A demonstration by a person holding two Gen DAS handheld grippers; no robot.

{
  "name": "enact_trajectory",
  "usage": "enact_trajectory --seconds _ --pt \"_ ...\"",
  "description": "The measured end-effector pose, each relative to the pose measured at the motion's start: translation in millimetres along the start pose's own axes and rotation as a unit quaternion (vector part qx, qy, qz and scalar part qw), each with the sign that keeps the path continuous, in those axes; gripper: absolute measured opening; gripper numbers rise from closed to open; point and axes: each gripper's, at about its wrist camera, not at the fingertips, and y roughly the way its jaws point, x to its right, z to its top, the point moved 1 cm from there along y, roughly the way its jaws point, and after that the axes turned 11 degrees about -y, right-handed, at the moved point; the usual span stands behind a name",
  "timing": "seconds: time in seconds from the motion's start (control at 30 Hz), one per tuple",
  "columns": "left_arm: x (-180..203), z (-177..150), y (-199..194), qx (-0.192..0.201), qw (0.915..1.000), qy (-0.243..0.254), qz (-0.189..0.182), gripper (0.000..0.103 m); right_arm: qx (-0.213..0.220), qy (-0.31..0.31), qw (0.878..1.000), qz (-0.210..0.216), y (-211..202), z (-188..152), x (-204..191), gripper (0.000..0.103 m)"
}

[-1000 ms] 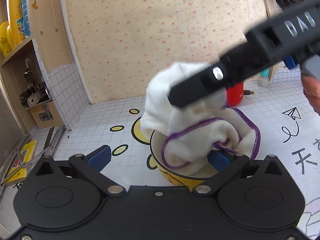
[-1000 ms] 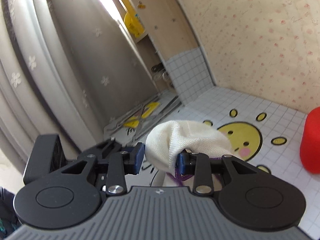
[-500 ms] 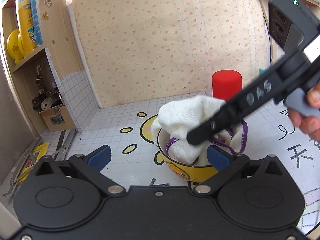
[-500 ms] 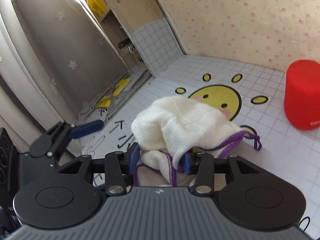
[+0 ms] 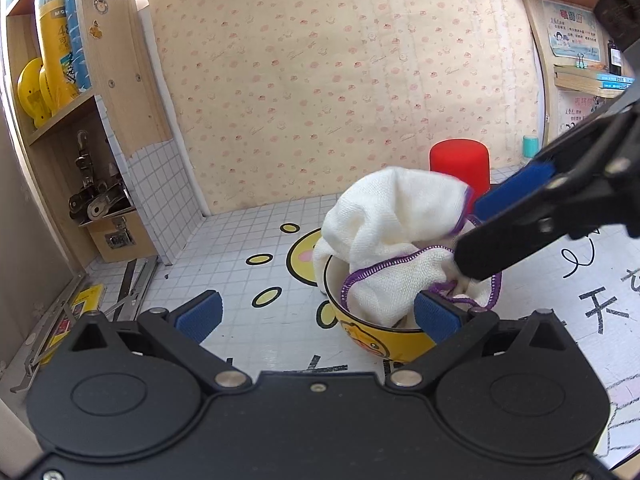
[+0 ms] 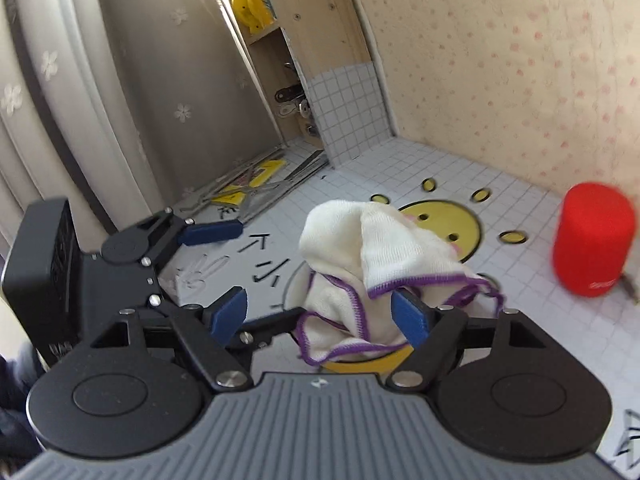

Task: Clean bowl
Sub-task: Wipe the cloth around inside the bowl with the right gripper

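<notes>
Since the right tool (image 6: 320,316) has just been opening off the cloth (image 6: 384,264), back straight out; left tool (image 5: 316,314) gapes beside the bowl (image 5: 376,340), empty.

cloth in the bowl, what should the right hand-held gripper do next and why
Probably close again on the cloth and go on wiping. The right hand-held gripper has just been opening; its pads stand wide with the cloth loose between them, bunched in a peak above the yellow bowl rather than pressed to its wall. The left hand-held gripper is open at the near rim, not holding it.
</notes>
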Motion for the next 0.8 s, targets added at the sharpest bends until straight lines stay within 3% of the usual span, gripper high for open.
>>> enact_trajectory --seconds 0.1,0.2,0.3,0.43,0.53,0.6,0.67,0.8 --pt "1 -1 0 0.001 1.0 -0.002 -0.002 0.102 0.021 -0.004 0.999 -0.028 -10 5 2 0.08" --pt "1 -2 -1 0.001 1.0 -0.004 -0.001 0.102 0.07 0.02 0.997 -0.01 -14 14 13 0.08" --pt "1 -2 -2 0.0 1.0 -0.004 -0.001 0.102 0.093 0.044 0.995 0.0 -3 23 23 0.08" --pt "0 -2 -2 0.0 1.0 -0.003 -0.001 0.102 0.089 0.068 0.993 -0.044 22 29 35 0.08" --pt "0 -3 -2 0.001 1.0 -0.003 -0.002 0.102 0.068 0.024 0.986 -0.151 36 32 31 0.08" --pt "0 -3 -1 0.001 1.0 -0.004 -0.003 0.102 0.045 -0.014 0.983 -0.179 46 33 27 0.08" --pt "0 -3 -1 0.001 1.0 -0.006 -0.003 0.102 0.014 -0.026 0.985 -0.17 57 32 27 0.08" --pt "-1 -3 -1 0.0 1.0 -0.009 -0.002 0.102 0.004 -0.065 0.99 -0.123 59 27 17 0.08"
